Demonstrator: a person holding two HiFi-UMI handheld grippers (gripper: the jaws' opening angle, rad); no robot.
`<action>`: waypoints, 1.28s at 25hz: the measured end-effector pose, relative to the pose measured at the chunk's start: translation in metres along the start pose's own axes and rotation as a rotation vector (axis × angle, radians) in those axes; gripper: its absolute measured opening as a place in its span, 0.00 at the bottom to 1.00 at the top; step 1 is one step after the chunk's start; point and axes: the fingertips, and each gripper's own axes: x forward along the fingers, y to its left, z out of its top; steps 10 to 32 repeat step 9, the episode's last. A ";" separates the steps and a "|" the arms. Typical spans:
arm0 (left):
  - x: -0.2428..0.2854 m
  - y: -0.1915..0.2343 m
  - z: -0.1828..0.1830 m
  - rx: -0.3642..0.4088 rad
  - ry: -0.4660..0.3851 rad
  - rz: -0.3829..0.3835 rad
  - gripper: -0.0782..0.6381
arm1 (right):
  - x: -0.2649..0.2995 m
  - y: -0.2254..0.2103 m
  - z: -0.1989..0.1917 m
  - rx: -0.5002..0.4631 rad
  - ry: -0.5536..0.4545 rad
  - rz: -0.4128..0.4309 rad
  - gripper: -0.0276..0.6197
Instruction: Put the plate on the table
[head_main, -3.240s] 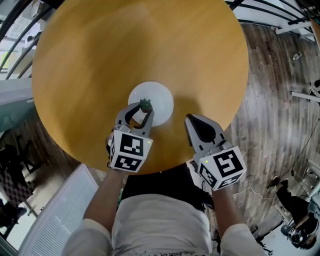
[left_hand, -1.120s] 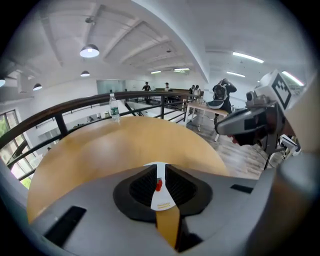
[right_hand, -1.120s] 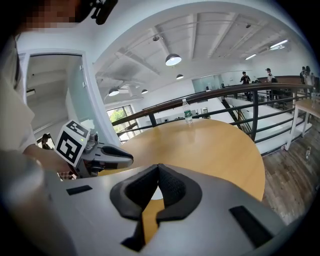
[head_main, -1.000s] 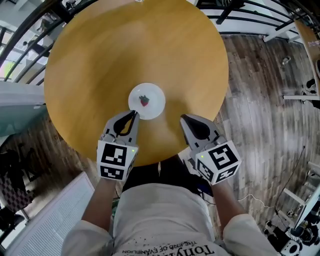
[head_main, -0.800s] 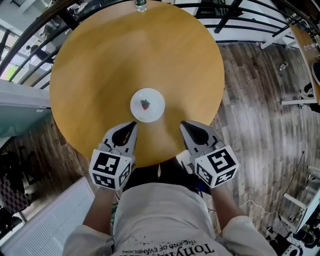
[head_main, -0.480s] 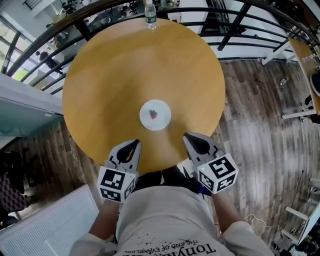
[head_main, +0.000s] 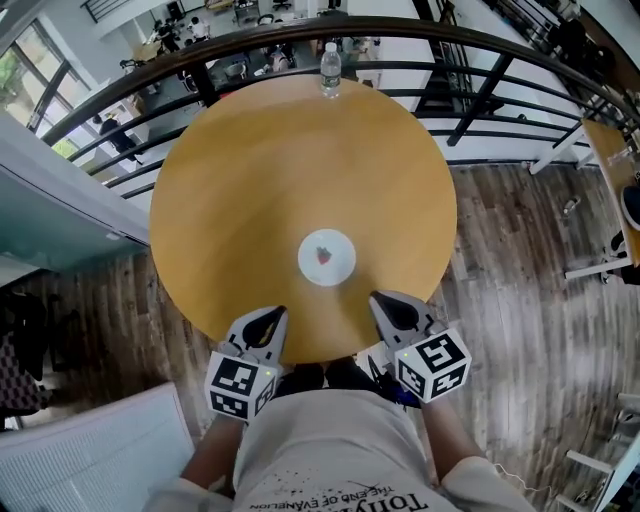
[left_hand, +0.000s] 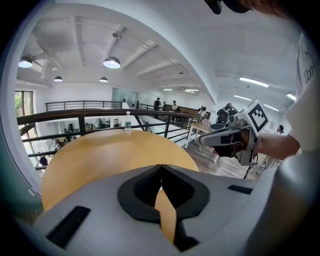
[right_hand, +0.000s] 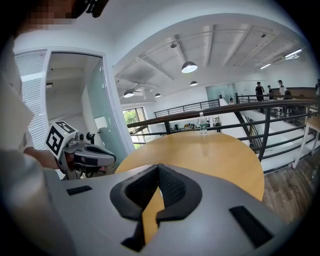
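A small white plate (head_main: 326, 257) lies flat near the middle of the round wooden table (head_main: 230, 190), with a little red strawberry (head_main: 323, 254) on it. Both grippers hover at the table's near edge, well short of the plate. My left gripper (head_main: 274, 314) is shut with nothing between its jaws, and its own view shows the left gripper (left_hand: 161, 166) closed over bare tabletop. My right gripper (head_main: 379, 299) is shut and empty too, and the right gripper (right_hand: 159, 166) shows its tips meeting. Neither gripper view shows the plate.
A clear water bottle (head_main: 331, 70) stands at the table's far edge, against a dark metal railing (head_main: 480, 60). Wooden floor (head_main: 520, 300) surrounds the table. A white slatted panel (head_main: 90, 450) lies at lower left. People stand far off beyond the railing.
The left gripper set the strawberry on the plate, let go, drew back to the near edge and shut. Both grippers and the camera pulled away from the table; the plate stays put.
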 end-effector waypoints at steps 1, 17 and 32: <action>-0.001 -0.001 0.000 0.000 -0.003 0.001 0.14 | 0.000 0.001 0.001 -0.004 -0.002 0.002 0.07; -0.003 -0.011 -0.008 -0.003 -0.002 -0.023 0.14 | -0.006 0.007 0.003 -0.010 -0.008 -0.005 0.07; -0.003 -0.011 -0.008 -0.003 -0.002 -0.023 0.14 | -0.006 0.007 0.003 -0.010 -0.008 -0.005 0.07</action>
